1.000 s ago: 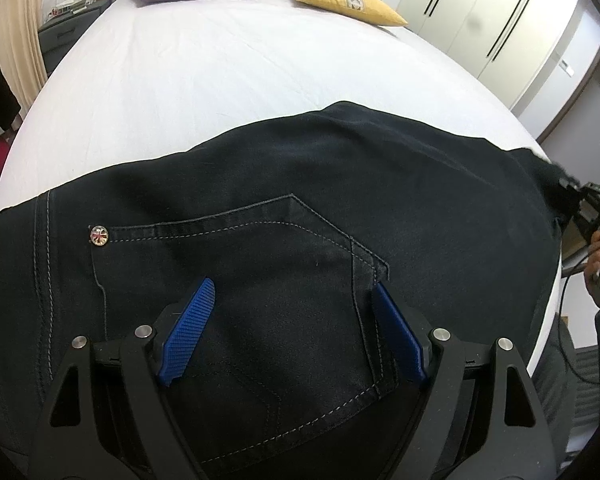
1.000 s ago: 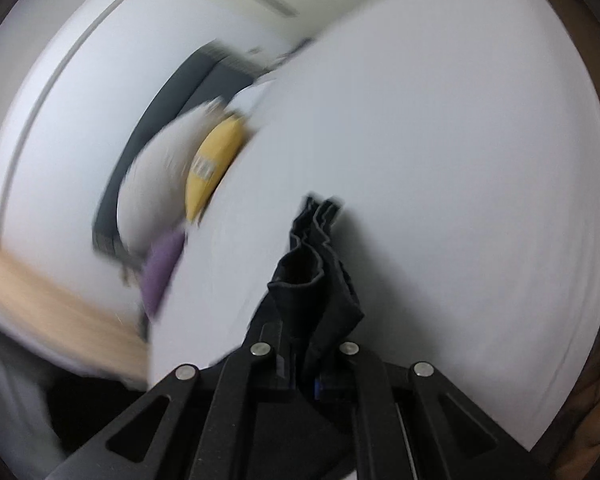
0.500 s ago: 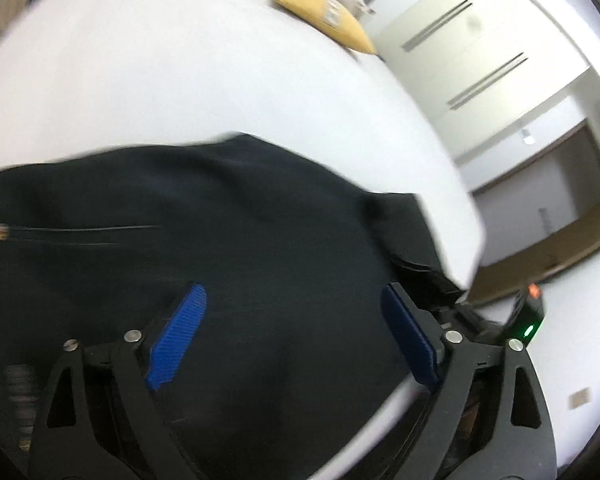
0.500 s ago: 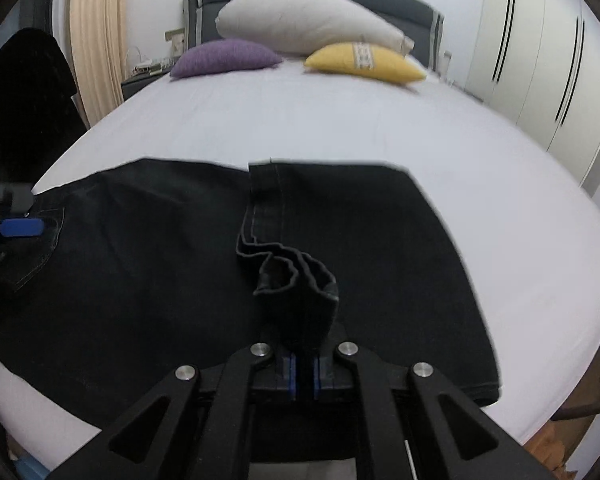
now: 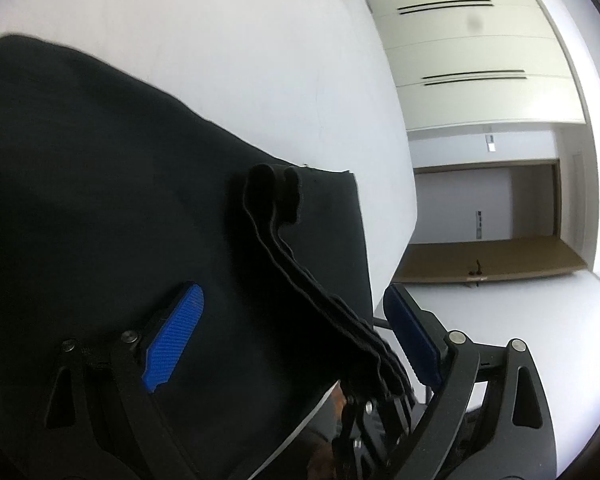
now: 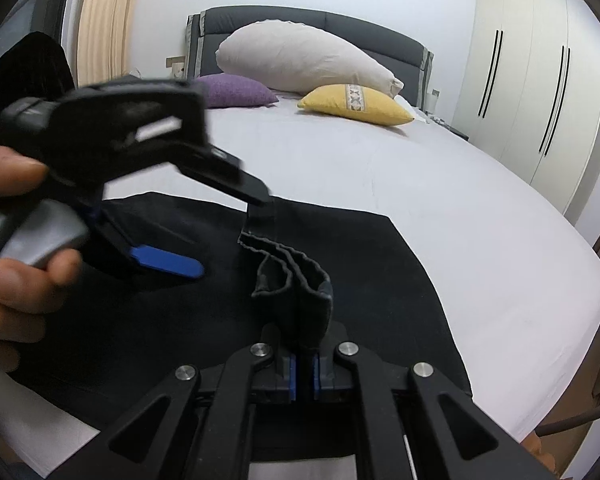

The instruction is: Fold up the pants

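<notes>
While the right gripper clamps a bunched hem, the rest reads as follows.

Pants: black pants lie flat on the white bed, near its foot edge.
Long axis: runs left-right across the bed in the right wrist view; one end lies at the right, the other is cut off at the left.
Hem: pleated hem stands up from the right gripper and points toward the headboard.
Right fingers: clenched on the hem, blue pads nearly meeting with cloth between them.
Left gripper: left gripper has fingers spread wide, nothing between the pads; it hovers over the pants just beside the raised hem.
Left hand: hand wraps the grey handle, blurred.
Pillows: white pillow, purple cushion, yellow cushion at the head end.
Writing: none readable; the yellow cushion's patterned band is too small to make out.
Wardrobe: white doors along the right wall.
Hidden: pants' near edge is behind the right gripper frame; pocket and waistband details are not visible in the dark cloth.
</notes>
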The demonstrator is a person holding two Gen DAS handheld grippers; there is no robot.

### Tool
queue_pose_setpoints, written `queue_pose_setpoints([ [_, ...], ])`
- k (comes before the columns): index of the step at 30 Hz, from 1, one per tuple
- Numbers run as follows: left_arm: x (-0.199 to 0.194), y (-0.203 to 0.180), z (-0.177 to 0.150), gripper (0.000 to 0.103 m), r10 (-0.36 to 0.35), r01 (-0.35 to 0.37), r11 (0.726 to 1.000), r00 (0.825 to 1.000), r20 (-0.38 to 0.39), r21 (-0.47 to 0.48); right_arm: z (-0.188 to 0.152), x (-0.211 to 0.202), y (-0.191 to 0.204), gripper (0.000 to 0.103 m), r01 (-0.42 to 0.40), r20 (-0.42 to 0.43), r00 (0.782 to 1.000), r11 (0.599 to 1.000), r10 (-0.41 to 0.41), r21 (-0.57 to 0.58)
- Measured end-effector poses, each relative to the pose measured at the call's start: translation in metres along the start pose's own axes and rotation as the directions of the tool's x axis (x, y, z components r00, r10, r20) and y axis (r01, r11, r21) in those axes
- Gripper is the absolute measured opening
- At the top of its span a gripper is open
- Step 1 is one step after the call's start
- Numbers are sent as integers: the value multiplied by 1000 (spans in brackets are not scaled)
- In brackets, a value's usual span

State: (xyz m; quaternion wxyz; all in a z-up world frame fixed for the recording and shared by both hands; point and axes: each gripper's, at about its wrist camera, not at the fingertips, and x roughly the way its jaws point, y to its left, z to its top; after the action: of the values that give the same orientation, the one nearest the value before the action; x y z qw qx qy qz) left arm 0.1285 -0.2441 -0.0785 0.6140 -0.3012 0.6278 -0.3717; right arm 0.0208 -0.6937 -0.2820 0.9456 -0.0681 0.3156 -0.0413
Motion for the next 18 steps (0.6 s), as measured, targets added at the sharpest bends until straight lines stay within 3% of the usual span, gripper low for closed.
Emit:
queue_pose_setpoints([
  [3,7,0,8,91,-26,26,1000,1000,-5,-10,-8,-4,6,7,12,5,1000,1000,-12,-25],
  [4,8,-1,9,85,-22,22,1000,1000,-11,-8,-9,-6,9,7,16,6,1000,999,-15,-38],
  [5,10,-3,11,75,-19,19,1000,1000,-19,-1,-10,-6,11,7,20,7,1000,998,-20,-52],
  [6,11,-4,11,50,-19,20,1000,999,-38,11,-11,-7,15,7,26,10,1000,997,-25,-70],
  [7,13,-5,10,31,-6,8,1000,998,-60,22,-11,-9,19,7,30,14,999,996,-29,-89],
  [9,14,-8,11,24,19,-15,999,997,-72,49,-12,-11,28,7,43,23,999,990,-40,-133],
  [10,13,-9,12,15,29,-24,998,997,-72,62,-13,-12,34,7,51,29,998,986,-47,-159],
  [18,-8,-18,13,7,74,-64,983,996,-49,172,-8,-19,63,7,67,50,997,961,-56,-268],
])
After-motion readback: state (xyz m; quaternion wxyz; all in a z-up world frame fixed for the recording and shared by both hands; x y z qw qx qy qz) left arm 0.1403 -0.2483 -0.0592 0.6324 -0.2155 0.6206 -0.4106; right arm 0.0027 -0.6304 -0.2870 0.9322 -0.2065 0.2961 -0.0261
